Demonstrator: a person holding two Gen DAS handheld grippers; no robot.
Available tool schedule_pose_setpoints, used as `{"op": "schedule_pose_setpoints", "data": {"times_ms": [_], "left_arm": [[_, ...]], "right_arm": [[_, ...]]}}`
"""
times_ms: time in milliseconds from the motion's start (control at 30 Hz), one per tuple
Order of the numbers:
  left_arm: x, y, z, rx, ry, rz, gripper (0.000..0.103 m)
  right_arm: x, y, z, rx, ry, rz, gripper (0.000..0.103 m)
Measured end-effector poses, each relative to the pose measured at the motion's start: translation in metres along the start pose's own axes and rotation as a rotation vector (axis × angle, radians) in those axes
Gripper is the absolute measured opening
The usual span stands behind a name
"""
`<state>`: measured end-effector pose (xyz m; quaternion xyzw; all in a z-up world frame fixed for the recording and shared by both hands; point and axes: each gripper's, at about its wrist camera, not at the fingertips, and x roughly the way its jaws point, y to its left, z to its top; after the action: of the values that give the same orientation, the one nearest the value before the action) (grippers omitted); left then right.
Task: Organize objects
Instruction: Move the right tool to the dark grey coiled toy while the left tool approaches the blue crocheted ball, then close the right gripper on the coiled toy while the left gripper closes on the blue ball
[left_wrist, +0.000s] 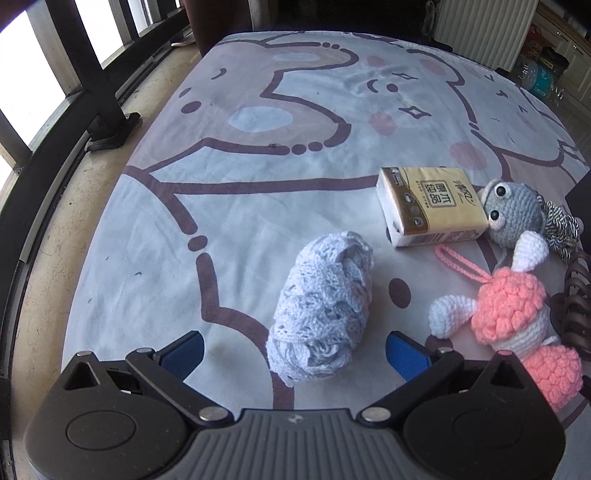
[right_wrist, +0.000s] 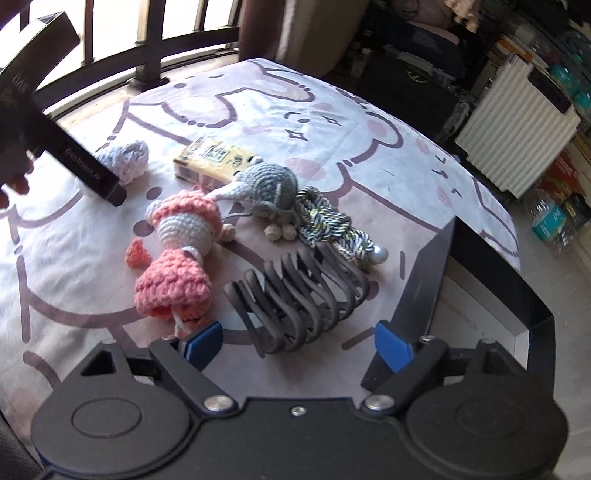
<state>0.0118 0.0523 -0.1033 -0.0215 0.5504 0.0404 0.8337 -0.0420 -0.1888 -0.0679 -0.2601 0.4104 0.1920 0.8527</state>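
My left gripper is open, its blue pads on either side of the near end of a light blue crocheted bundle, which also shows in the right wrist view. My right gripper is open just in front of a dark brown hair claw clip. A pink and white crochet doll lies left of the clip. A grey crochet toy, a yellow tissue pack and a braided cord tassel lie behind.
All lie on a cartoon-print cloth over a table. A black box stands at the table's right edge. A window railing runs along the left, a white radiator at the far right.
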Motion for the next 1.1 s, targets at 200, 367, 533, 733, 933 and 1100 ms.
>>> {"op": "schedule_pose_setpoints", "data": {"times_ms": [200, 367, 533, 733, 933, 1100], "left_arm": [[0.002, -0.001, 0.001, 0.005, 0.026, 0.012, 0.103], [0.002, 0.004, 0.003, -0.032, 0.026, -0.002, 0.103], [-0.003, 0.007, 0.005, -0.06, -0.001, -0.046, 0.098], [-0.004, 0.012, 0.006, -0.1, -0.009, -0.082, 0.075], [-0.005, 0.013, 0.006, -0.098, -0.012, -0.085, 0.06], [-0.007, 0.013, 0.006, -0.094, -0.012, -0.103, 0.052]], "right_arm": [[0.008, 0.029, -0.004, -0.218, -0.03, -0.067, 0.064], [0.015, 0.034, -0.006, -0.267, -0.028, -0.115, 0.047], [0.014, 0.031, -0.004, -0.262, -0.047, -0.129, 0.04], [0.008, 0.016, 0.003, -0.181, -0.072, -0.149, 0.015], [-0.002, -0.004, 0.008, -0.056, -0.068, -0.079, 0.009], [-0.015, -0.046, 0.003, 0.231, -0.046, 0.117, 0.009]]}}
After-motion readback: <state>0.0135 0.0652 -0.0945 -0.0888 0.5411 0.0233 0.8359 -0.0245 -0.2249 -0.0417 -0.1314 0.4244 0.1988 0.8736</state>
